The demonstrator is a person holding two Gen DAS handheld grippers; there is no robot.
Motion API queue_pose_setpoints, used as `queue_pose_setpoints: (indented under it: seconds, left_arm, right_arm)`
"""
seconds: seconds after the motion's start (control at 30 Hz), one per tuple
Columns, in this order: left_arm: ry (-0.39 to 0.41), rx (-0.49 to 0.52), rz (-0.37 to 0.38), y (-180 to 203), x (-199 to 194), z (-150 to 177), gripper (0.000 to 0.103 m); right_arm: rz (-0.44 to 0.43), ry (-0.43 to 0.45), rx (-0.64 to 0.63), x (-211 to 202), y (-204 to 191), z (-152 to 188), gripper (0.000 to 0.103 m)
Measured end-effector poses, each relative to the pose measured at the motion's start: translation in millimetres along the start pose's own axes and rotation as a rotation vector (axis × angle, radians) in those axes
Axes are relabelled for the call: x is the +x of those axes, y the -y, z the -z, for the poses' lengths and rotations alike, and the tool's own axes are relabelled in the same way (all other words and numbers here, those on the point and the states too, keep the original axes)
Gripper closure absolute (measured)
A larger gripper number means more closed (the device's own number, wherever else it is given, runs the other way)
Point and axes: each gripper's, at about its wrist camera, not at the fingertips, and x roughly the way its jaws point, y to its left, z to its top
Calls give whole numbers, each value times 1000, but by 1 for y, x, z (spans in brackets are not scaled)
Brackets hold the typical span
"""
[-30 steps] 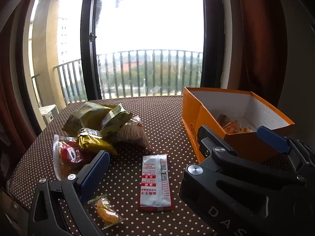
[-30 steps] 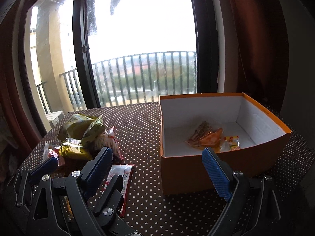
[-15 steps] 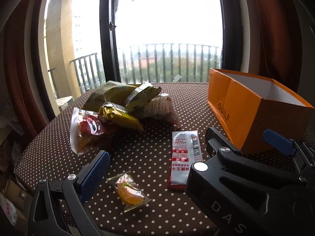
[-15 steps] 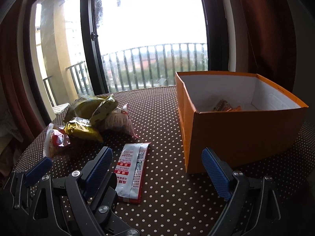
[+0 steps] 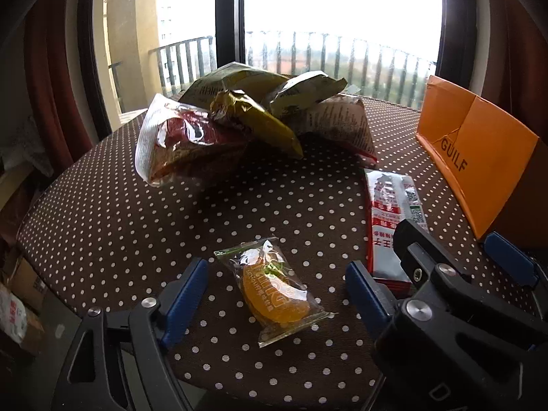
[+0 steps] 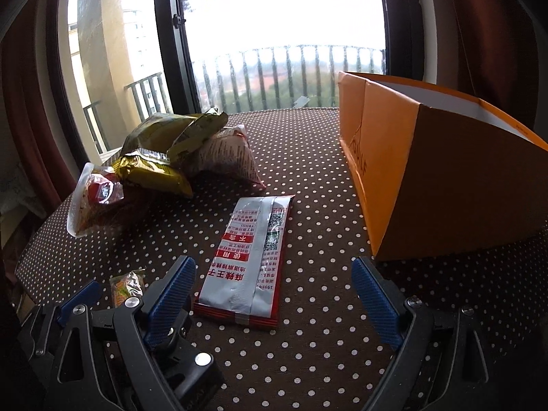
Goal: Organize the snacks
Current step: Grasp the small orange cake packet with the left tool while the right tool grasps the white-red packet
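Snacks mostly unboxed. Jelly pack (image 5: 279, 289) between closing left gripper (image 5: 277, 286) jaws, untouched. Red-silver packet (image 6: 248, 263) between spread right gripper (image 6: 274, 286) jaws. Bag pile (image 6: 164, 157) beyond; orange box (image 6: 441, 185) right of jaws, contents unseen.

Left gripper (image 5: 275, 296) angled downward, jaws closing, pads touching nothing; right gripper (image 6: 274, 294) angled downward, jaws spread wide, gripping nothing.

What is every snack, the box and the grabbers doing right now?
Orange jelly packet: sealed, flat on the table, between the left gripper's fingers, untouched.
Silver-and-red packet: sealed, flat, back side up, between the right gripper's fingers, untouched.
Pile of snack bags: sealed, heaped together.
Orange box: open-topped, upright.
Left gripper: fingers closing.
Right gripper: open.
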Motion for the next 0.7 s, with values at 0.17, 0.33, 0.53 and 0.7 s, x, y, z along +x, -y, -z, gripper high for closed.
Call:
queue_pose_setpoints:
  seconds: [0.17,0.33,0.53,0.7]
  left_arm:
    - [22,12,4,5,4,-1,43]
    - [23,35,37,16,8,-8,68]
    - [7,49,67,15,16,-21,70]
    - [-16,86,63,13,26,-34,70]
  right_arm:
    - [-3,-16,-7,7,-2,-3,9]
    - [2,-38,1,15,1,-9,9]
    - [7,-83,0,29,1,-21,9]
    - [10,-130,7,45,-1,-31,14]
